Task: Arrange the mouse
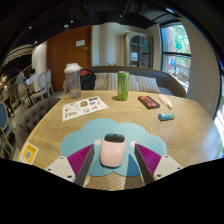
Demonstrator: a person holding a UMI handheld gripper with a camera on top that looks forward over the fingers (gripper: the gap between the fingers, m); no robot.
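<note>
Gripper view — mouse [113,151] seemingly between jaws

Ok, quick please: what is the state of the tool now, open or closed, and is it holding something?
Tool: open, holding nothing. The mouse lies on the mat between its fingers, with a gap on each side.
</note>
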